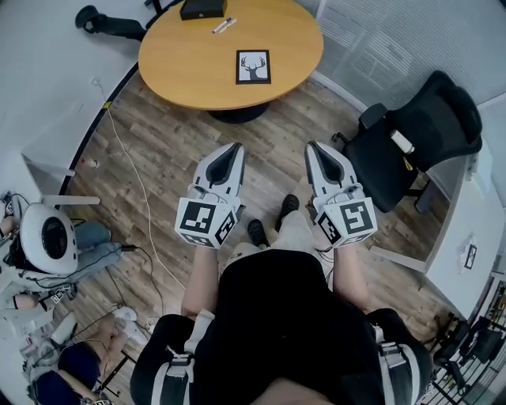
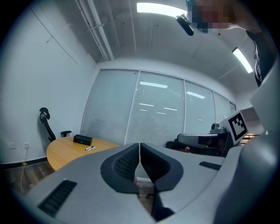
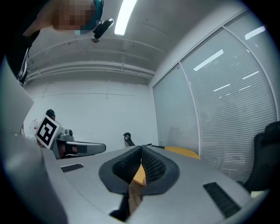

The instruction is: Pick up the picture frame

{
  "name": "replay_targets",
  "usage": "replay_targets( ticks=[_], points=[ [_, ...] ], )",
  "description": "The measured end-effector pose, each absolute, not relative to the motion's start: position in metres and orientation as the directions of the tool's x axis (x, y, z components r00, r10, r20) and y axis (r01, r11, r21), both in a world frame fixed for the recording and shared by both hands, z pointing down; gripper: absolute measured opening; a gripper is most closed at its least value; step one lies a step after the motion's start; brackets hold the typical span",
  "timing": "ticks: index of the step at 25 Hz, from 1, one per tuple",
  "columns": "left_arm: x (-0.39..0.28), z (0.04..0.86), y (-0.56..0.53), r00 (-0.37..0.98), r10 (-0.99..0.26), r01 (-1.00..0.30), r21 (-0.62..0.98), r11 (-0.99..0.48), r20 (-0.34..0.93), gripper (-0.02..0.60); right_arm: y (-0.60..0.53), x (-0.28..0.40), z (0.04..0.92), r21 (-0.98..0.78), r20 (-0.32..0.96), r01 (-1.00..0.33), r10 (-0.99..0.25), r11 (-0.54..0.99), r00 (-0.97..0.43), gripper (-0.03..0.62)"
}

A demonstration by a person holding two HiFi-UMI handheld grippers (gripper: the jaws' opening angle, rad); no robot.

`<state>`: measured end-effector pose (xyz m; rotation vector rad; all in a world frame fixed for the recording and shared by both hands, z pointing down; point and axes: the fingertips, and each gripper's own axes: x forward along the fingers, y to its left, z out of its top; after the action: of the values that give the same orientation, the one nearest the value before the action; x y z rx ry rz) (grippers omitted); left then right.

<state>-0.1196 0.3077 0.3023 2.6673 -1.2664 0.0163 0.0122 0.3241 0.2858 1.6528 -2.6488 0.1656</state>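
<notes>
The picture frame (image 1: 253,66), black-edged with a deer-head print, lies flat on the round wooden table (image 1: 198,71) near its front edge. My left gripper (image 1: 236,148) and right gripper (image 1: 311,147) hang side by side over the floor, well short of the table, both pointing level toward it. Each is shut with nothing between its jaws. In the left gripper view the left gripper (image 2: 139,145) shows its tips pressed together, with the table (image 2: 65,151) at lower left. The right gripper (image 3: 141,148) looks the same in the right gripper view.
A black box (image 1: 203,9) and two markers (image 1: 223,25) lie at the table's far side. A black office chair (image 1: 419,134) stands to the right. A white desk (image 1: 466,237) is at far right, and a cable (image 1: 138,190) runs over the wooden floor at left.
</notes>
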Motion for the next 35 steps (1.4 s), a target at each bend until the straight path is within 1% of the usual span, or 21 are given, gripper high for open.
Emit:
replay_targets(
  ticks=[8, 10, 14, 15, 16, 17, 22, 30, 35],
  points=[
    [-0.117, 0.32, 0.253, 0.611, -0.781, -0.79, 0.161, -0.591, 0.129, 0.025, 0.259, 0.014, 0.309, -0.111, 0.094, -0.877, -0.874, 0.467, -0.477, 0.017],
    [-0.113, 0.316, 0.233, 0.605, -0.785, -0.795, 0.143, -0.589, 0.131, 0.025, 0.236, 0.017, 0.304, -0.113, 0.079, -0.871, -0.869, 0.479, -0.488, 0.049],
    [-0.105, 0.299, 0.188, 0.588, -0.8, -0.808, 0.121, -0.576, 0.119, 0.028, 0.189, 0.025, 0.292, -0.129, 0.054, -0.857, -0.859, 0.499, -0.509, 0.053],
    [-0.101, 0.295, 0.176, 0.587, -0.801, -0.809, 0.119, -0.576, 0.117, 0.033, 0.176, 0.029, 0.288, -0.132, 0.051, -0.852, -0.855, 0.506, -0.516, 0.055],
    [-0.096, 0.292, 0.164, 0.587, -0.801, -0.809, 0.113, -0.576, 0.117, 0.058, 0.163, 0.033, 0.285, -0.133, 0.047, -0.847, -0.85, 0.515, -0.524, 0.055],
    [-0.091, 0.289, 0.152, 0.586, -0.802, -0.81, 0.108, -0.576, 0.117, 0.099, 0.15, 0.038, 0.281, -0.135, 0.044, -0.841, -0.845, 0.523, -0.533, 0.059],
    [-0.068, 0.286, 0.096, 0.568, -0.815, -0.823, 0.115, -0.557, 0.118, 0.104, 0.093, 0.06, 0.276, -0.139, 0.038, -0.824, -0.829, 0.549, -0.559, 0.075],
    [-0.038, 0.309, 0.03, 0.517, -0.844, -0.855, 0.137, -0.5, 0.145, 0.112, 0.02, 0.082, 0.302, -0.158, 0.081, -0.777, -0.776, 0.609, -0.625, 0.098],
    [-0.037, 0.334, -0.001, 0.494, -0.845, -0.868, 0.159, -0.47, 0.203, 0.112, -0.015, 0.084, 0.328, -0.193, 0.132, -0.766, -0.758, 0.613, -0.639, 0.101]
  ],
)
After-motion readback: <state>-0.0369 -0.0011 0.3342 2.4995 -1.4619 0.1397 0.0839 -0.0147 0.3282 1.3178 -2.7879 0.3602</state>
